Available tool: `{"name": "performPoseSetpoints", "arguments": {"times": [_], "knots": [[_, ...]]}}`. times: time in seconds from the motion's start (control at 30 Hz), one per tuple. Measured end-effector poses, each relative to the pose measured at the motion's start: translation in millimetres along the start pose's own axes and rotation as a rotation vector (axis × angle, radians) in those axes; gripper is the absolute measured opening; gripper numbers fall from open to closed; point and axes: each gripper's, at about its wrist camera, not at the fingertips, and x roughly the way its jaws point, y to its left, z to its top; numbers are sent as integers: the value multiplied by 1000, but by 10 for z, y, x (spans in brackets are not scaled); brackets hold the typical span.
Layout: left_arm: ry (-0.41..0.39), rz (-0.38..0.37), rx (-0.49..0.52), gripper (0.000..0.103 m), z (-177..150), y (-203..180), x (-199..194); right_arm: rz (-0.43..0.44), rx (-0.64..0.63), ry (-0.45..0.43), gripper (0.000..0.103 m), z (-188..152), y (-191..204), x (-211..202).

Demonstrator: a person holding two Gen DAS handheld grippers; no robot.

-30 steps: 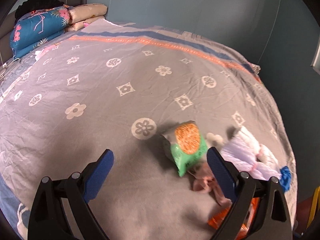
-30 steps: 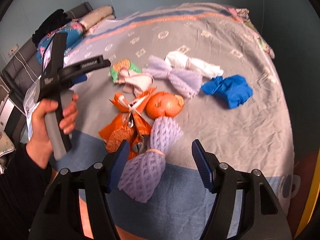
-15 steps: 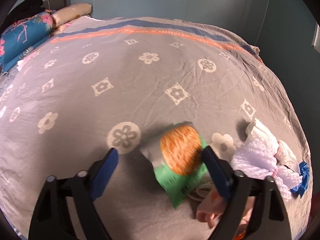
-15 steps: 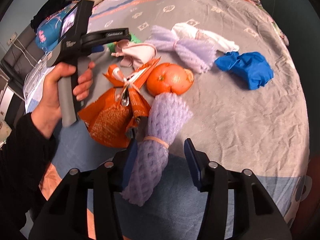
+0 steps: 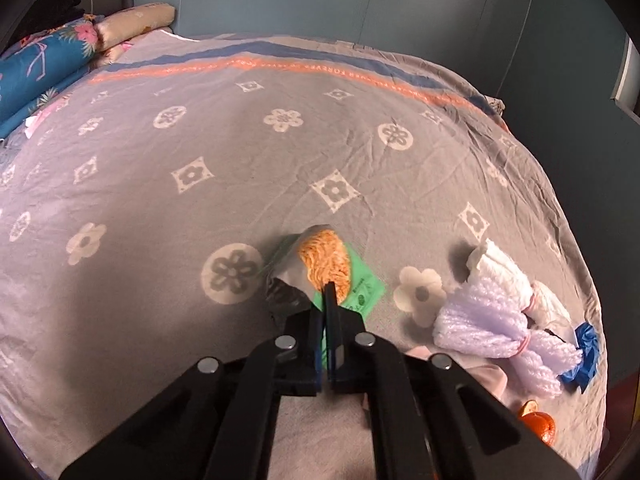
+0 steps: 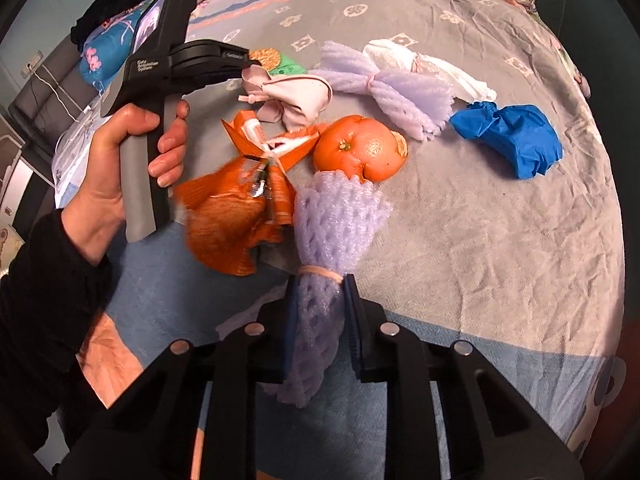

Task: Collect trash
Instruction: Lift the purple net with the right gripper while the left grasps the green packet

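Both grabs are landing: left hand-held gripper [image 5: 329, 294] pinching the wrapper [image 5: 332, 268], right hand-held gripper [image 6: 320, 312] squeezing the foam net [image 6: 332, 232] near the bed's [image 6: 500, 240] front edge, so lifting's next.

Two handheld grippers, each with black angular arms fixed by round silver screws and blue pads lining the fingers: the left gripper [image 5: 326, 300] and right gripper [image 6: 320, 300]. The left one has a grey grip, a small screen and white lettering (too small to read). A black sleeve [image 6: 44, 300] covers the forearm.
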Motion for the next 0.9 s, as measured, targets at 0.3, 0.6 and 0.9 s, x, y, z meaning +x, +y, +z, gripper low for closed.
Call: {"name": "performPoseSetpoints", "arguments": {"times": [0.3, 0.6, 0.9], "knots": [[-62, -1, -35, 1, 15, 133, -468, 24, 14, -97, 21, -6, 2, -332], [-107, -15, -60, 1, -102, 216, -945, 40, 19, -178, 21, -53, 22, -645], [-132, -60, -68, 1, -439, 197, -1380, 21, 6, -264, 21, -113, 69, -922]]}}
